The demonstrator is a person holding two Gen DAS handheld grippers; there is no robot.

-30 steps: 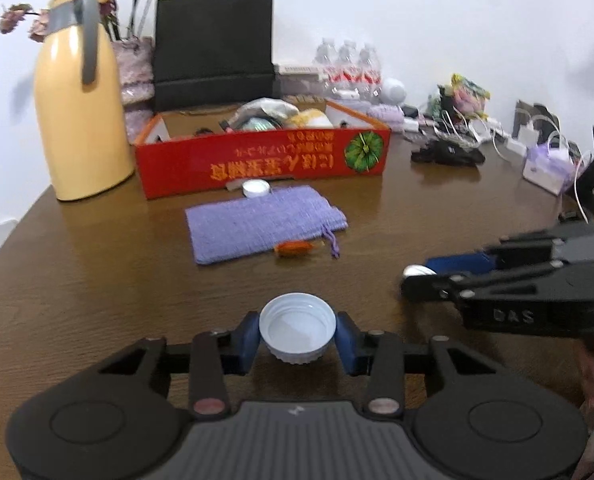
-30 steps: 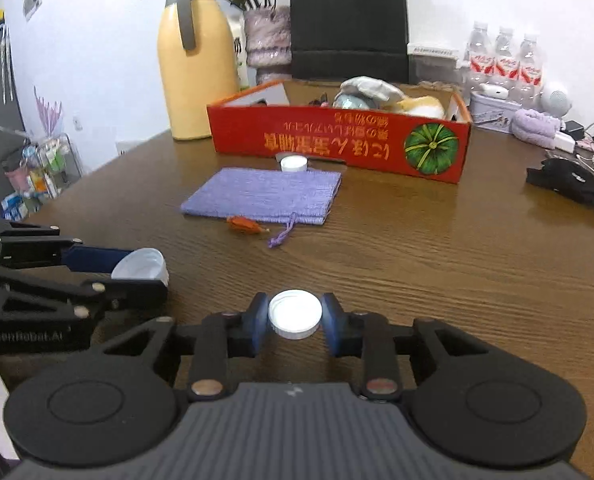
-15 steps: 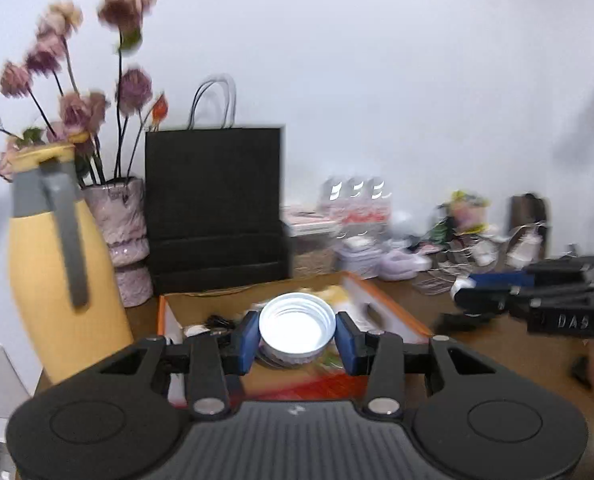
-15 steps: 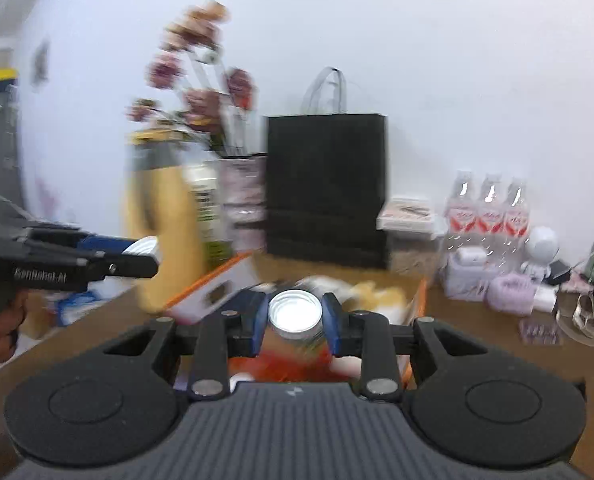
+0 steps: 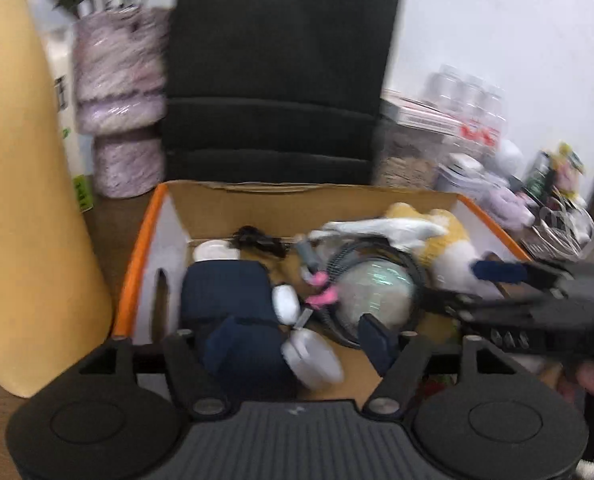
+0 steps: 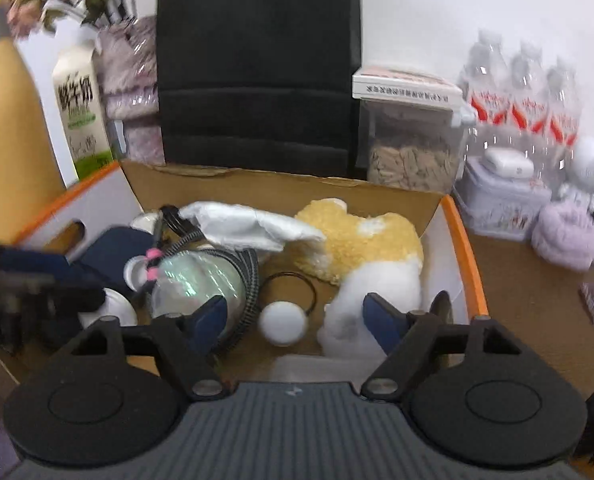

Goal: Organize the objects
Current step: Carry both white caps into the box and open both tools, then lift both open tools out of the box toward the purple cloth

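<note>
Both grippers hang over the open orange-rimmed cardboard box [image 5: 137, 264] [image 6: 465, 248]. My left gripper [image 5: 301, 336] has its jaws opening. The large white bottle cap [image 5: 313, 360] sits tilted between them, clear of both blue pads, above a navy pouch [image 5: 225, 292]. My right gripper [image 6: 295, 316] has its jaws opening too. The small white cap [image 6: 283, 322] is loose in the gap, touching neither pad, over the box floor beside a yellow-and-white plush toy [image 6: 361, 236]. Each gripper shows in the other's view, the right one [image 5: 537, 292] and the left one [image 6: 37, 276].
The box also holds a clear dome [image 6: 197, 280], a braided cable [image 6: 249, 280] and a white cloth [image 6: 249, 220]. Behind it stand a black paper bag [image 6: 257, 60], a yellow thermos [image 5: 25, 200], a milk carton [image 6: 83, 116], water bottles [image 6: 525, 96] and a clear container [image 6: 413, 148].
Both grippers travelled from the near table up and over the box, each carrying its cap. Both pairs of jaws have since spread and the caps have come free of the pads.
</note>
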